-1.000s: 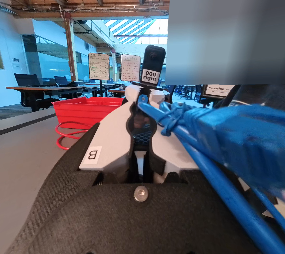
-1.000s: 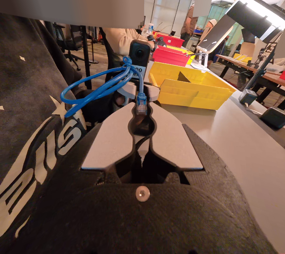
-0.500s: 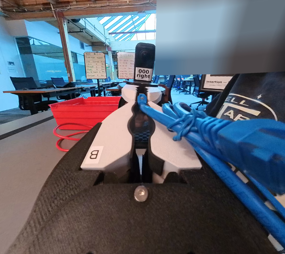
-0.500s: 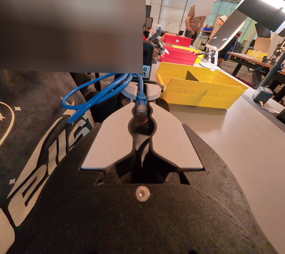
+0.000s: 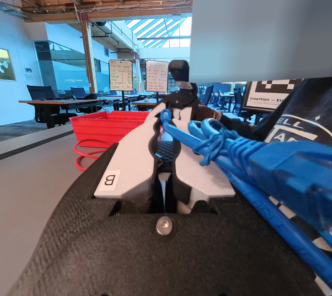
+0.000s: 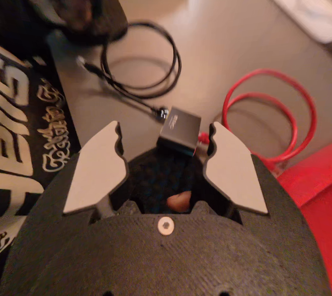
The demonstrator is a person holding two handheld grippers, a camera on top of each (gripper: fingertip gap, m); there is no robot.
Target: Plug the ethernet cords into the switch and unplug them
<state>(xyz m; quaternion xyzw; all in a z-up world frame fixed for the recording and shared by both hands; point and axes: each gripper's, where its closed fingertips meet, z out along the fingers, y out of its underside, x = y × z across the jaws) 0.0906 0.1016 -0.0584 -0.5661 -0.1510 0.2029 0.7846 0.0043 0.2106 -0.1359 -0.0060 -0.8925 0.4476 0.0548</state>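
My left gripper (image 5: 165, 121) is shut on one plug of a bundled blue ethernet cord (image 5: 212, 141), held above the table. The cord's other plug (image 5: 296, 170) hangs close to the camera on the right. My right gripper (image 6: 165, 129) is open and empty, tilted down over the table. A small black switch (image 6: 181, 132) lies between and just beyond its fingertips, with a black power cable (image 6: 140, 71) plugged into it. A coiled red ethernet cord (image 6: 269, 116) lies to its right, its plug (image 6: 203, 139) next to the switch. The right wrist view is blurred.
A red bin (image 5: 107, 125) stands on the grey table behind the red cord (image 5: 84, 154); it also shows in the right wrist view (image 6: 305, 188). A person's dark printed shirt (image 6: 27, 125) is close on the left. A sign stand (image 5: 265, 96) stands at the right. The gap from one gripper's tips to the other's is roughly 15 centimetres.
My right gripper has let go of the blue plug, opened wide and swung down over the switch. My left gripper keeps hold of the blue plug.
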